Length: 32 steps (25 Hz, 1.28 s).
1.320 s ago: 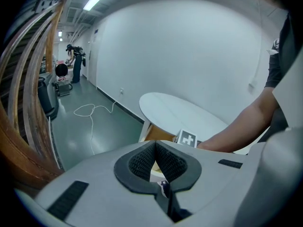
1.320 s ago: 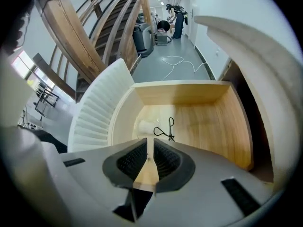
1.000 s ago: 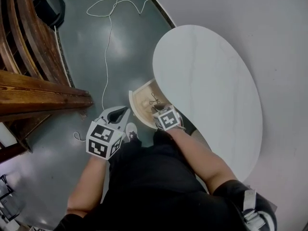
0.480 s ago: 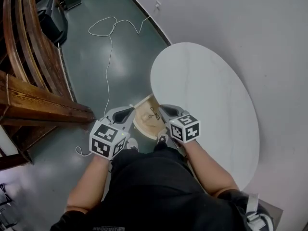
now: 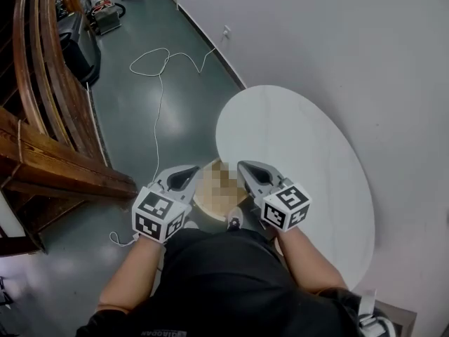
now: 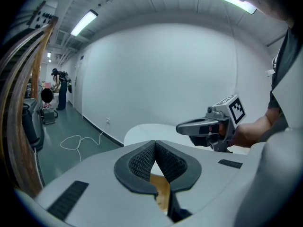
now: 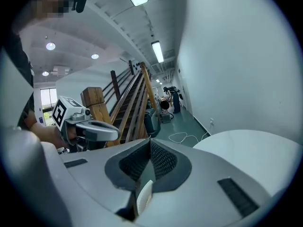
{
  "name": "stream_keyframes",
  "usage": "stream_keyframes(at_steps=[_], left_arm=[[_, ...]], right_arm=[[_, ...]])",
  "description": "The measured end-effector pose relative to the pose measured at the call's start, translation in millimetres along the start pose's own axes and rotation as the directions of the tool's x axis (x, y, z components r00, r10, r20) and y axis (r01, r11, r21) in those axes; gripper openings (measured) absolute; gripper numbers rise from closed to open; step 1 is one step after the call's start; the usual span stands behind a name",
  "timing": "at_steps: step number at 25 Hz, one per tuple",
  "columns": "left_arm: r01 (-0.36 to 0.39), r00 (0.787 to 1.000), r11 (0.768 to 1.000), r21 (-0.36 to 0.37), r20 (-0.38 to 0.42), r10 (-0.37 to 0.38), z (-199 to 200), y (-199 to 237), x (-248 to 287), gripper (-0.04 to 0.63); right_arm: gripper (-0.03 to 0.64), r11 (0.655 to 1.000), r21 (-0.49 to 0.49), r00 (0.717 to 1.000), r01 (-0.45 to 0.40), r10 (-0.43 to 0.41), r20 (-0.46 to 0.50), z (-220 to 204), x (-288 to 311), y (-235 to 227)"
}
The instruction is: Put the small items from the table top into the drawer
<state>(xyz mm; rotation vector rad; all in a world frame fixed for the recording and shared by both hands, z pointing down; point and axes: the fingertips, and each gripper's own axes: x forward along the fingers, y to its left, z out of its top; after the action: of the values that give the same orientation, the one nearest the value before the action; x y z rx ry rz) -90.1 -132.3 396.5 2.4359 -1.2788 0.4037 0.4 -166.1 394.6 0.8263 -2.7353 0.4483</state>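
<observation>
The white oval table top (image 5: 302, 160) stands against the wall. Below its near-left edge the wooden drawer (image 5: 205, 203) is pulled out; a mosaic patch hides most of its inside. My left gripper (image 5: 188, 175) hangs shut over the drawer's left side, and my right gripper (image 5: 248, 168) hangs shut over its right side at the table edge. Neither holds anything. In the left gripper view the shut left gripper (image 6: 154, 142) has drawer wood (image 6: 162, 194) showing below it and faces the right gripper (image 6: 182, 126). In the right gripper view the right gripper (image 7: 150, 141) is shut above the drawer rim (image 7: 144, 196).
A wooden staircase (image 5: 49, 146) fills the left side. A white cable (image 5: 158, 76) loops over the green floor (image 5: 133, 111). The white wall (image 5: 337, 48) runs behind the table. Equipment (image 5: 105, 16) sits far down the corridor. My shoe (image 5: 233, 222) shows below the drawer.
My right gripper has lifted up and to the right, away from the drawer's inside. The left gripper has risen slightly. The head view has tilted up, so more corridor shows.
</observation>
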Motion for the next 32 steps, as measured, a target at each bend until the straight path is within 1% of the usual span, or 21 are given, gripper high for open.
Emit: stream_keyframes(at_steps=[5,10,18,32], left_arm=[[-0.011,0.999,1.000,0.011,0.039,0.011,12,-1,3,0.015],[-0.014,0.998,1.000,0.017,0.053,0.013,18,-5,3,0.015],[-0.025,0.999,1.000,0.016,0.042,0.024,17,-7,7,0.015],[-0.018,0.999,1.000,0.025,0.033,0.017,13,-11,6,0.015]], right_arm=[[0.008,0.999,-0.037,0.999,0.030,-0.029,0.031,12,-12,-9],[0.008,0.999,-0.030,0.999,0.027,-0.026,0.030,10,-17,-10],[0.008,1.000,-0.020,1.000,0.018,-0.018,0.020,2,-16,-16],[0.008,1.000,-0.014,1.000,0.015,-0.015,0.011,-6,-17,-11]])
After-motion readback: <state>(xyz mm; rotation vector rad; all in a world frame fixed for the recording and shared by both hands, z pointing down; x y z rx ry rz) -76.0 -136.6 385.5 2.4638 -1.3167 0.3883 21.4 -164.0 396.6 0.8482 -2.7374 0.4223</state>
